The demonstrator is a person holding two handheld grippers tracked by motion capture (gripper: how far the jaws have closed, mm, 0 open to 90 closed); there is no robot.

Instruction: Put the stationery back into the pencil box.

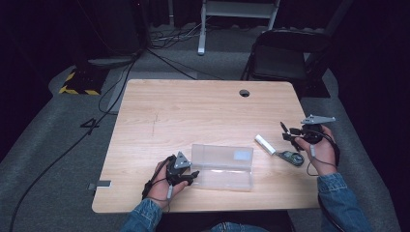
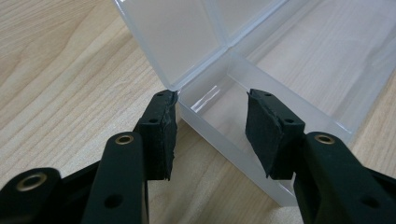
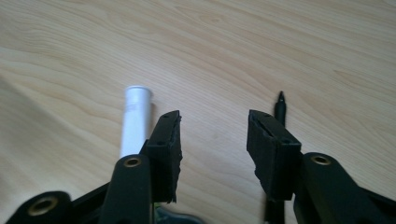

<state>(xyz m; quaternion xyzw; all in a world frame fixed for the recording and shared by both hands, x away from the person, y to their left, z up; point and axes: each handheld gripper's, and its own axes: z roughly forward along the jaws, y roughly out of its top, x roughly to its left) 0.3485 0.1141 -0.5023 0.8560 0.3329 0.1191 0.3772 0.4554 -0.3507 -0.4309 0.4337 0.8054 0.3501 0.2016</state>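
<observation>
The left gripper lies low at the near-left corner of a clear plastic box, and in the left gripper view its jaws straddle that corner: the left pad sits against the outside of the box's end wall where the opened lid hinges up, the right pad stands inside the tray, and whether the pads press on the plastic I cannot tell. The right gripper is raised off the wooden table well to the right of the box; in its own view the jaws stand apart with bare wood between them. A white tube lies just left of its left jaw, a thin black pen behind its right jaw.
</observation>
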